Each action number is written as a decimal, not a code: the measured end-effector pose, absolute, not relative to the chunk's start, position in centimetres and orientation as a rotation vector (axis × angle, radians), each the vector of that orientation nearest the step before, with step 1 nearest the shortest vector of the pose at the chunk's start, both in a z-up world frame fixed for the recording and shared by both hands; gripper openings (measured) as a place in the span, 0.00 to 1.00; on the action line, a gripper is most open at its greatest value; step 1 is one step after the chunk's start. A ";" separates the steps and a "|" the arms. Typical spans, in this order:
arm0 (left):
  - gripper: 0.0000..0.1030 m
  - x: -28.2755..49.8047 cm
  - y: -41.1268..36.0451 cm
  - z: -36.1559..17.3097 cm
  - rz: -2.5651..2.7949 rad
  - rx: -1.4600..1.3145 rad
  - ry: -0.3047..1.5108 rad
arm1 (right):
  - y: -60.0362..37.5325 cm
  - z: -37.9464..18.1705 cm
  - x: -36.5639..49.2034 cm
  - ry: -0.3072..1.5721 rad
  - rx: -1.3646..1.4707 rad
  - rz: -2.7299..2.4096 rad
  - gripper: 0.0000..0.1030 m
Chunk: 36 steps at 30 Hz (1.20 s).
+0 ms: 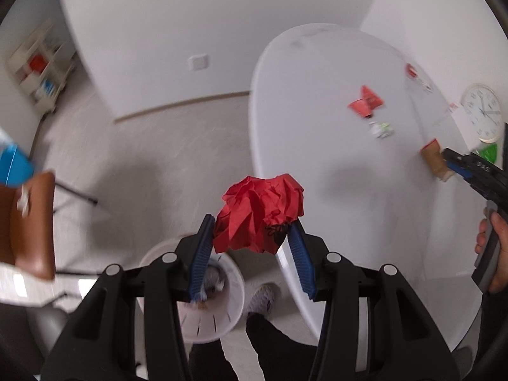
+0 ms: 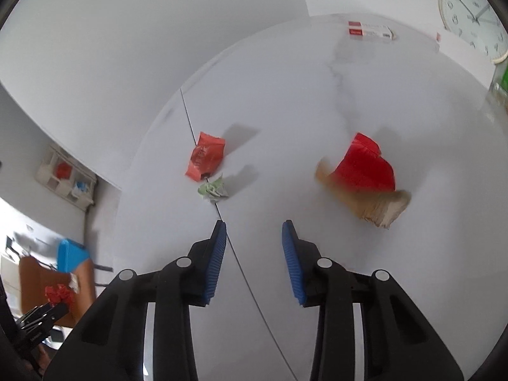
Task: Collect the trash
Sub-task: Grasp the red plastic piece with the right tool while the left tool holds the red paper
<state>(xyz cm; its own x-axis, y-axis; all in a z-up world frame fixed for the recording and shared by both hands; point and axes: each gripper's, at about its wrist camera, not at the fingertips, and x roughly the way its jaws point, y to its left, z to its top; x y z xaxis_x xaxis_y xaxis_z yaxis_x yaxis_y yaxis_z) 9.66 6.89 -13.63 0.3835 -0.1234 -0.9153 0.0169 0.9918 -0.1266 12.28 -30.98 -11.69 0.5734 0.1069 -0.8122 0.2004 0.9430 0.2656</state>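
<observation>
Left gripper (image 1: 252,231): its 2 blue-padded fingers (image 1: 203,254) clamp a crumpled red paper ball (image 1: 258,214), which bulges out past the tips toward 12 o'clock. The ball hangs off the table, just left of the white table's (image 1: 333,171) curved near edge. Below the fingers, at 7 o'clock, stands a white waste bin (image 1: 219,311) on the pale floor (image 1: 152,165), with some scraps inside; the person's shoe (image 1: 262,297) sits beside it at 6 o'clock. Open floor lies from 9 to 11 o'clock, bounded by a brown chair (image 1: 30,225) at 9 o'clock and a white wall (image 1: 165,31) at 12 o'clock.

Right gripper (image 2: 254,231): fingers spread wide, holding nothing, poised over bare tabletop (image 2: 317,101) crossed by a thin dark seam (image 2: 244,273). At 11 o'clock lie an orange-red wrapper (image 2: 206,158) and, just beside it, a small green-and-white wrapper (image 2: 214,189). At 1 o'clock lies a tan paper bag with a red pack (image 2: 365,177), blurred, well apart from both wrappers. A red-and-white box (image 2: 370,30) rests near the far edge at 12 o'clock; a wall clock (image 2: 470,16) shows at 2 o'clock.

Only the left view shows the bin and the right hand (image 1: 492,247) on its gripper; only the right view shows the box clearly. The shelf unit (image 2: 66,174) appears in both.
</observation>
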 end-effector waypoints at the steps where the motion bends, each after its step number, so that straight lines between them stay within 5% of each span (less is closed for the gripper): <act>1: 0.45 9.1 7.4 -13.9 -0.072 -0.115 1.181 | -31.1 -11.6 12.1 0.961 0.341 -0.060 0.36; 2: 0.45 8.6 7.8 -14.1 -0.058 -0.128 1.186 | -31.6 -11.3 11.9 0.947 0.344 -0.073 0.39; 4: 0.45 7.8 8.6 -14.3 -0.046 -0.142 1.189 | -32.9 -11.1 11.4 0.928 0.339 -0.122 0.67; 12: 0.45 6.8 8.6 -12.6 -0.060 -0.086 1.147 | -36.0 -12.0 13.2 1.015 0.048 -0.092 0.97; 19: 0.45 7.8 5.5 -12.2 -0.096 -0.036 1.145 | -35.8 -14.3 16.1 1.102 -0.221 0.057 0.97; 32: 0.45 12.5 -9.4 -12.0 -0.339 0.044 1.156 | -37.1 -19.2 21.9 1.245 -0.231 0.261 0.96; 34: 0.45 12.6 -10.8 -11.9 -0.356 0.057 1.153 | -37.2 -19.7 22.0 1.264 -0.239 0.273 0.72; 36: 0.45 12.6 -11.7 -11.8 -0.369 0.067 1.153 | -37.4 -19.6 21.8 1.259 -0.240 0.264 0.60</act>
